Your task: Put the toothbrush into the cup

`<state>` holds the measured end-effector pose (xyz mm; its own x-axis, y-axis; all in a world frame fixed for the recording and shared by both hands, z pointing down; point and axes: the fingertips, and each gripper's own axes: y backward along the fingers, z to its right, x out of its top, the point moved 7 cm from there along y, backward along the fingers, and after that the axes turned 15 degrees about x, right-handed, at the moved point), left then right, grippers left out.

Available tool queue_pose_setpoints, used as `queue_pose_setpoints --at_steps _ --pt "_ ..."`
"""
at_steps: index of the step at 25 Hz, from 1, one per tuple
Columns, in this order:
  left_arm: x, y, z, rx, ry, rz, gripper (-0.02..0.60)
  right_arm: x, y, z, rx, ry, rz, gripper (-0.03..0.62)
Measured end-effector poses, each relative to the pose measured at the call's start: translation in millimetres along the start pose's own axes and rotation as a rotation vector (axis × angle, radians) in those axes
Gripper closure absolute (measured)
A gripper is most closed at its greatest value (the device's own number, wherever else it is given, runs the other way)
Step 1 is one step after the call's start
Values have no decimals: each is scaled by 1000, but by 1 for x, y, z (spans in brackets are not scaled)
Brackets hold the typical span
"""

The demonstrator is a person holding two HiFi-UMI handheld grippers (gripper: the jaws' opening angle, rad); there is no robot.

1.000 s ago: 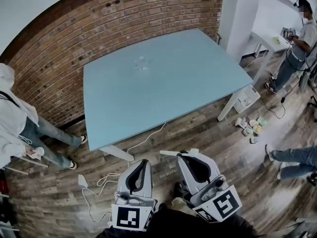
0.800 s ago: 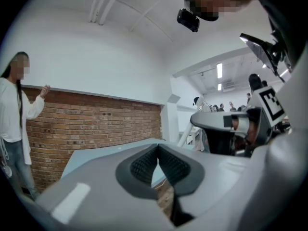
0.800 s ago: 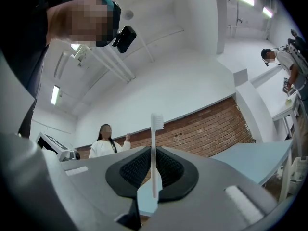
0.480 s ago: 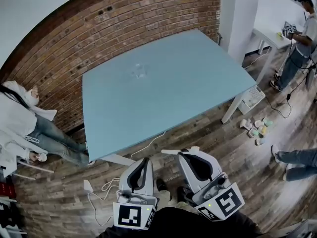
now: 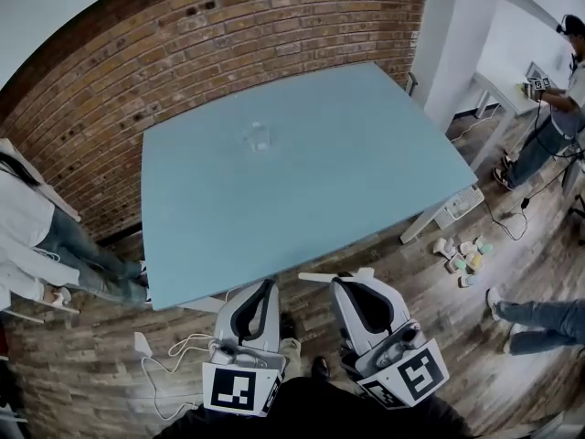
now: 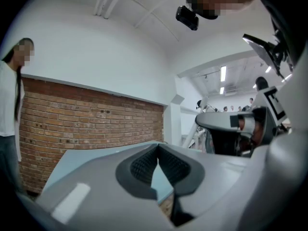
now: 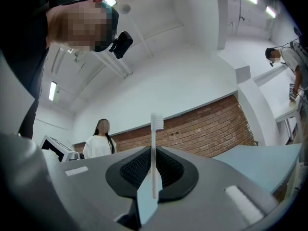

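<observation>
A clear cup (image 5: 259, 137) stands on the far half of the light blue table (image 5: 366, 154). Both grippers are held low in front of the table's near edge. My right gripper (image 5: 340, 282) is shut on a white toothbrush (image 5: 315, 278), which lies crosswise at its tips. In the right gripper view the toothbrush (image 7: 154, 158) stands upright between the pads, bristle head (image 7: 157, 121) on top. My left gripper (image 5: 270, 283) hangs beside it; in the left gripper view its pads (image 6: 144, 165) meet at the tip with nothing between them.
A brick wall (image 5: 228, 53) runs behind the table. A person (image 5: 37, 236) stands at the left, another (image 5: 558, 108) by a white table at the far right. Small bottles (image 5: 464, 250) and white cables (image 5: 174, 355) lie on the wooden floor.
Both grippers have moved forward, so the table's near edge lies closer to their tips. The toothbrush stays gripped. The person at the left has shifted.
</observation>
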<state>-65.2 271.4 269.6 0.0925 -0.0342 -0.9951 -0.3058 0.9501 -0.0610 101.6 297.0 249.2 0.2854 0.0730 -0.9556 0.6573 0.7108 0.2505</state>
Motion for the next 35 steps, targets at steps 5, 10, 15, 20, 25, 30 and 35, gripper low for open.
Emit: queue_pose_setpoints --at_steps 5,10,15,20,25,30,35 --pt "2 -50 -28 -2 46 -9 574 -5 -50 26 0 -10 3 560" --pt "6 -94 -67 15 79 -3 574 -6 -106 47 20 -4 -10 560" --pt "3 -129 -97 1 112 -32 574 -15 -155 62 23 4 -49 560" --pt "-3 -156 -123 -2 144 -38 574 -21 -193 71 27 20 -79 560" --pt "0 -175 -132 0 161 -34 574 -20 -212 84 32 39 -101 560" --pt "-3 -198 -130 19 155 -49 574 -25 -223 107 65 40 -110 560" --pt "-1 -228 -135 106 122 -21 574 -34 -238 134 128 -2 -116 560"
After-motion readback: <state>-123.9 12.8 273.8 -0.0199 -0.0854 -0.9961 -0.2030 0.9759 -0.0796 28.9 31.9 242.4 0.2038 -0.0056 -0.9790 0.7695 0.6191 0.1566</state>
